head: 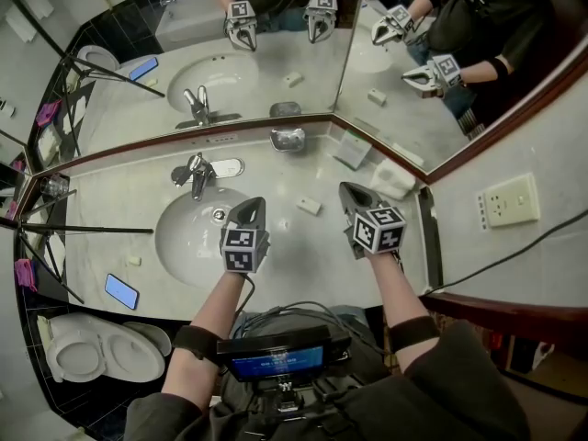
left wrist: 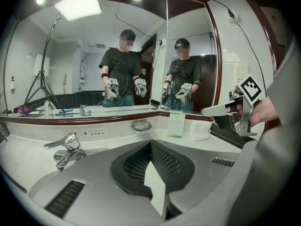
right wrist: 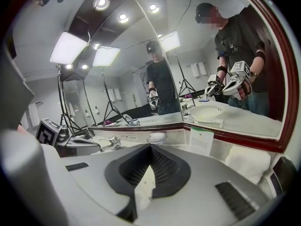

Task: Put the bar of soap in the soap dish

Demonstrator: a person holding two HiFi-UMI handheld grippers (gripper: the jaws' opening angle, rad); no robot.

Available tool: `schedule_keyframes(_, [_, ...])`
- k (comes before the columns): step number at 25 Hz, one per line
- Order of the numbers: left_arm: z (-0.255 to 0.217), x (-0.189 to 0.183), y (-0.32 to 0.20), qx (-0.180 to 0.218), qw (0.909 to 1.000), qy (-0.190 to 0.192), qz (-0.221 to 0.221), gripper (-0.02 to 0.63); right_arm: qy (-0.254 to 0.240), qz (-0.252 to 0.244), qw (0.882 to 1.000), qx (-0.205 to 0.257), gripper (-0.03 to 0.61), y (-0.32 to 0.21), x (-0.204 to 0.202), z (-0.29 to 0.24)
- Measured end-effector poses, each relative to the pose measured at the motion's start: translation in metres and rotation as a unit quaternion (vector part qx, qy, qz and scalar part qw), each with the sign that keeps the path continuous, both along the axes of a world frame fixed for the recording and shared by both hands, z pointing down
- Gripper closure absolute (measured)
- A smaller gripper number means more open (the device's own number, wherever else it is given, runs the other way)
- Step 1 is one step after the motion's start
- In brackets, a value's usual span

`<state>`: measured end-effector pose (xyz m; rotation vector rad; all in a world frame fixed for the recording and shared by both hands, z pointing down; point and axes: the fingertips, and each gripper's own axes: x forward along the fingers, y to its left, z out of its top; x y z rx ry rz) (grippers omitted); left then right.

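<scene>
Ok, both grippers sit over the counter [head: 303,260].

- Left gripper [head: 254,204]: jaws closed, nothing in them, over the right edge of the sink [head: 165,246].
- Right gripper [head: 349,189]: jaws closed as well, empty, near the towel [head: 393,178].
- Soap [head: 309,206]: flat on the counter between the two grippers, touching neither.
- Dish [head: 288,139]: chrome, at the back wall under the mirror corner, well apart from the soap. Contents unclear.

Writing:
- Card [left wrist: 177,125], leaning on the back wall right of the dish: green strip along the bottom, print too small to read.
- Label [left wrist: 96,132], beside a blue dot behind the faucet [left wrist: 66,147]: unreadable.
- Gripper cubes: black-and-white square markers, no letters.
- Screen [head: 276,361] at the chest: blue, text illegible.
</scene>
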<state>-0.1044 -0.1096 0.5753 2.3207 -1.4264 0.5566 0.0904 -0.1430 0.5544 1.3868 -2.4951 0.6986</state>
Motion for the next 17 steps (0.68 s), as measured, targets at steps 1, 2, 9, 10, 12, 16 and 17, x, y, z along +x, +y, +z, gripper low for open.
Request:
schedule_keyframes(1, [-0.0007,0.0006,0.0002,0.001,1.0,0.0,0.0,0.612,0.003,-0.002,1.0,0.002,0.565,-0.0002,-0.0004,-0.0004])
schedule_keyframes(2, [-0.0016,0.0009,0.0004,0.002,1.0,0.0,0.0,0.612,0.006,-0.004,1.0,0.003,0.565,-0.0002,-0.0009,-0.0009])
schedule_keyframes(9, [-0.0071,-0.0025,0.0015,0.008,1.0,-0.001,-0.003,0.612,0.03,-0.018,0.999,0.002,0.565,0.004,-0.0081,0.0017])
schedule_keyframes(10, [-0.0069,-0.0033,0.0018,0.008,1.0,-0.001,-0.004,0.612,0.031,-0.018,0.999,0.001,0.565,0.0047,-0.0087,0.0028])
schedule_keyframes(12, [-0.0058,-0.0039,0.0021,0.008,1.0,0.0,-0.005,0.612,0.033,-0.018,0.999,0.0,0.565,0.0048,-0.0089,0.005])
schedule_keyframes(16, [-0.0037,-0.0045,0.0028,0.008,0.9999,-0.002,-0.006,0.612,0.035,-0.019,0.999,0.0,0.565,0.0041,-0.008,0.0071])
schedule_keyframes(17, [-0.0033,-0.0048,0.0031,0.007,1.0,-0.002,-0.006,0.612,0.035,-0.019,0.999,0.0,0.565,0.004,-0.0078,0.0073])
